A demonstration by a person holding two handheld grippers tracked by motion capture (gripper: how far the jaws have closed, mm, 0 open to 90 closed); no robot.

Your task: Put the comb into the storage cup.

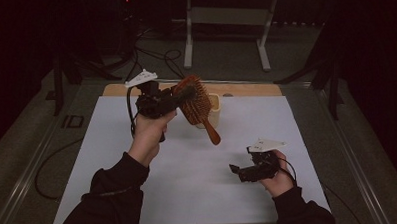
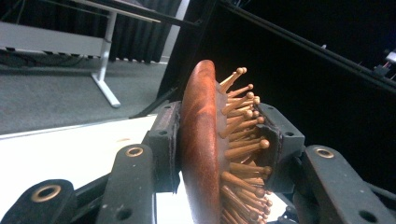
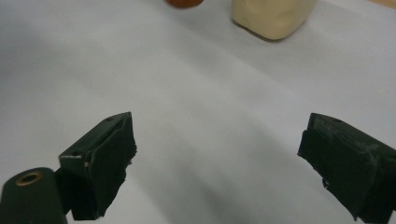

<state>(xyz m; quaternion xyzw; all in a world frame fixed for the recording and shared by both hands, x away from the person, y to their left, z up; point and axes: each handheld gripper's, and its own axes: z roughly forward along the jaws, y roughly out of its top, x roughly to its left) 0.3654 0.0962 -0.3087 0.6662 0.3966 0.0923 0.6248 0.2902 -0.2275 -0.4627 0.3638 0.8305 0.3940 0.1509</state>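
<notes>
The cup is hidden behind the brush, gripped by the left claw, handle pointing down; the right claw is held open.

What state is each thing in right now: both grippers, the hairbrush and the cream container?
left gripper: shut on the hairbrush head, raised off the table.
right gripper: open, empty, low over the white sheet.
hairbrush: held in the air, handle pointing down toward the person.
cream container: upright on the sheet, behind the brush.
</notes>
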